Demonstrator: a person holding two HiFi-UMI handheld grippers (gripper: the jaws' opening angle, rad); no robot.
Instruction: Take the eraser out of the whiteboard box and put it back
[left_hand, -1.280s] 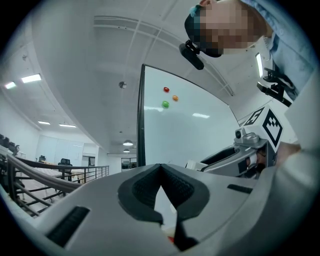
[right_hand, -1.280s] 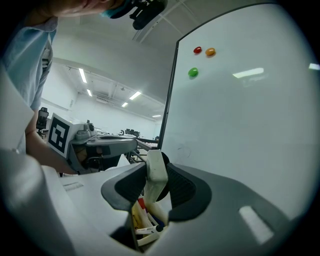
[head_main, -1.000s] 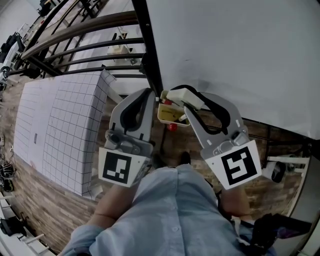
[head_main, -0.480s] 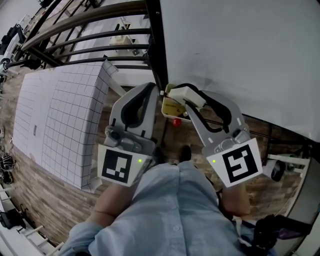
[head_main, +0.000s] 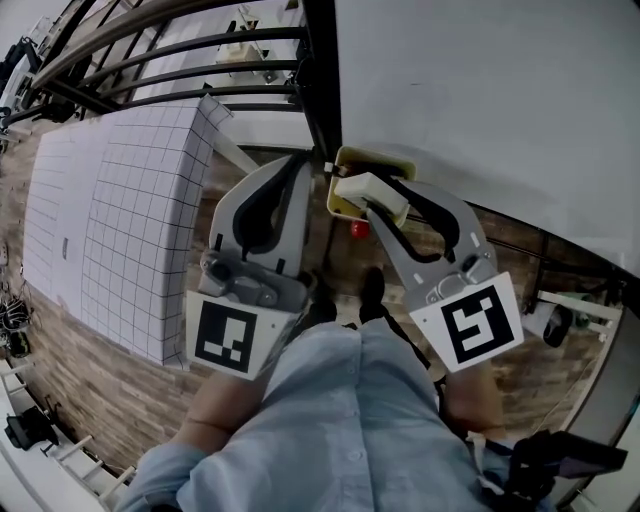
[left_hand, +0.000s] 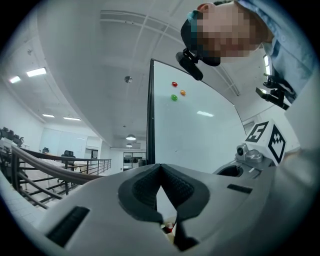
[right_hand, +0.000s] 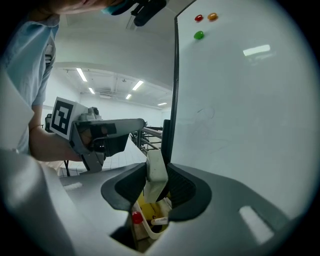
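A white eraser (head_main: 380, 188) (right_hand: 156, 180) is clamped upright between the pads of my right gripper (head_main: 362, 200) (right_hand: 159, 167), which is shut on it. The eraser hangs just above the yellow whiteboard box (head_main: 378, 158) (right_hand: 145, 207), which is fixed at the lower left corner of the whiteboard (head_main: 500, 90). Inside the box lie a red-capped item (right_hand: 136, 218) and a small white piece. My left gripper (head_main: 300, 168) (left_hand: 160, 167) waits just left of the box, shut with its tips touching and nothing between them.
The whiteboard's black frame post (head_main: 322, 90) rises right behind the box. A white gridded panel (head_main: 130, 220) lies at the left, and black railings (head_main: 150, 60) run beyond it. Coloured magnets (right_hand: 199, 34) stick high on the board. The person's shoes (head_main: 370, 295) stand on wood-patterned floor.
My right gripper has sunk with the eraser, closer to the yellow box's opening. The left gripper has stayed about where it was, still shut.
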